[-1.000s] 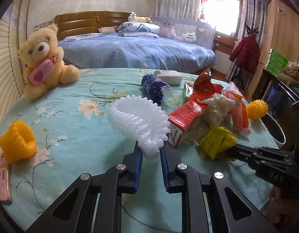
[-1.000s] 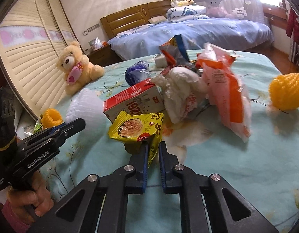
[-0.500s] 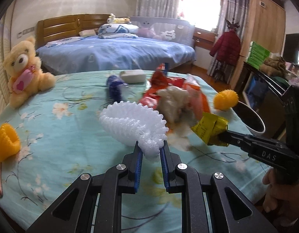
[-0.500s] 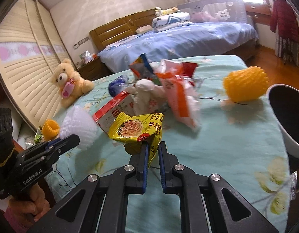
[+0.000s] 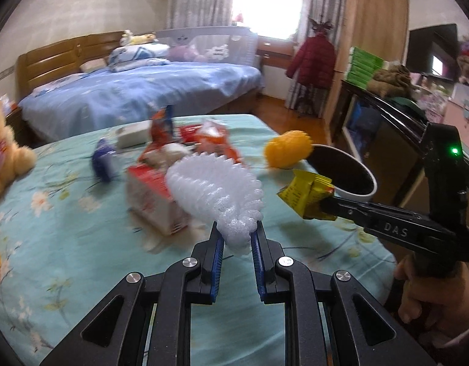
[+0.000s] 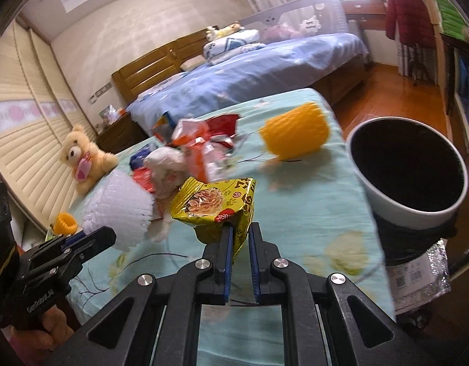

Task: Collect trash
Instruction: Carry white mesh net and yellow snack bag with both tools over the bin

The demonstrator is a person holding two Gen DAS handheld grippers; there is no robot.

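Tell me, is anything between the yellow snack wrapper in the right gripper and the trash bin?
Nothing visible. The right gripper holds the yellow wrapper above the table, and the space over to the bin's open mouth beside the table edge looks clear.

Knobbly white foam net (image 5: 216, 192), glossy yellow foil wrapper (image 6: 216, 204), matt floral cloth (image 5: 66, 228)

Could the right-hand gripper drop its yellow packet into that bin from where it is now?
Probably yes. The right gripper, shut on the yellow packet, is near the open bin at the table's edge, and nothing lies between them.
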